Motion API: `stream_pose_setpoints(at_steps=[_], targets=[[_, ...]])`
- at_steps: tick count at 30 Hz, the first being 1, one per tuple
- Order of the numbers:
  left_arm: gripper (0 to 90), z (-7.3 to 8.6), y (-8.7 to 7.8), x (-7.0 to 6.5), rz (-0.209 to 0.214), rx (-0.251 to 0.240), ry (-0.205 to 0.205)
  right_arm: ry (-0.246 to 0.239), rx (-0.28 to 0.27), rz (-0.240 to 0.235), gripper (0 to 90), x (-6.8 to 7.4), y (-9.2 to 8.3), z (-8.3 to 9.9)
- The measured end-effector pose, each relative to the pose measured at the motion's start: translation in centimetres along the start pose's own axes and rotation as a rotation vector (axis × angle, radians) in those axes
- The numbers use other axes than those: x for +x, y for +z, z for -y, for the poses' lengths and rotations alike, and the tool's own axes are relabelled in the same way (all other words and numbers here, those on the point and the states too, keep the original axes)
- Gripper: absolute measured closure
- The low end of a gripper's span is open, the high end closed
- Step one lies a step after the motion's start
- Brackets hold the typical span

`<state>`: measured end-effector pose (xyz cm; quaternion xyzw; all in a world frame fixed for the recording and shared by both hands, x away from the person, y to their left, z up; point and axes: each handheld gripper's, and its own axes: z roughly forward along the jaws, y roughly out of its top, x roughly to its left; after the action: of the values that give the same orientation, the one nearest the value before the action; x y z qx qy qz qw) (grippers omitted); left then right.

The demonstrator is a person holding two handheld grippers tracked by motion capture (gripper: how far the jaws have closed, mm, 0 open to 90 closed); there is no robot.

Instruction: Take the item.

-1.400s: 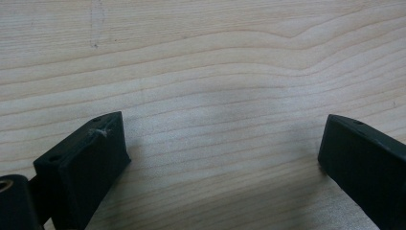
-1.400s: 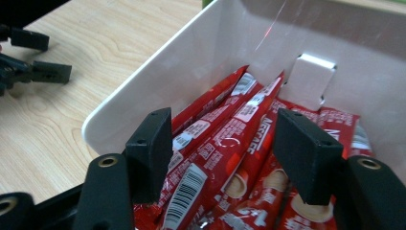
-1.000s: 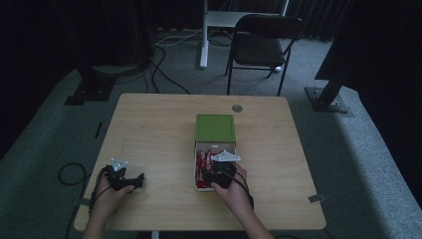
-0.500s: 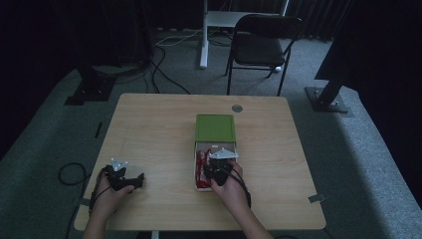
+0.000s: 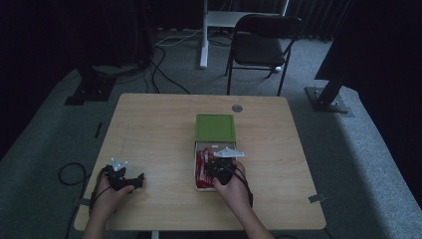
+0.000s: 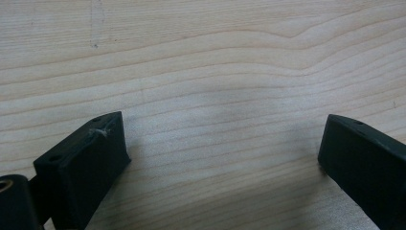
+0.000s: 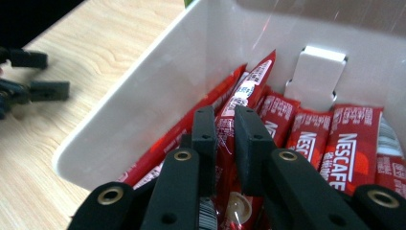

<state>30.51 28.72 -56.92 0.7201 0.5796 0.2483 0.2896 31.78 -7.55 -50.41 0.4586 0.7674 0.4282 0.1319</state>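
"NESCAFE" reads in white capitals on the red sachets (image 7: 352,153) standing inside the white box (image 7: 158,91); their smaller print stays illegible.

Black gripper (image 7: 225,134) with brass-ringed screws and grey three-cornered plate.

The pinched red sachet (image 7: 230,129) runs down behind the jaws, its lower end hidden and its small print illegible.

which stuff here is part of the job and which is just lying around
In the job:
- red Nescafe sachet, pinched in the right gripper
- white box of sachets
- green lid

Lying about:
- left gripper, jaws open over bare table
- black chair
- floor cables
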Motion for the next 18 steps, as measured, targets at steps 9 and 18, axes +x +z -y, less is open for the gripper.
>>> stream_pose_setpoints(at_steps=[9,18], targets=[[3.6,0.0,0.0,0.0,0.000,0.000,0.000,0.001,-0.049,-0.049,80.1,0.1,-1.4,-0.4],[3.6,0.0,0.0,0.0,0.000,0.000,0.000,-0.007,-0.071,-0.091,80.7,0.4,-3.3,-1.0]])
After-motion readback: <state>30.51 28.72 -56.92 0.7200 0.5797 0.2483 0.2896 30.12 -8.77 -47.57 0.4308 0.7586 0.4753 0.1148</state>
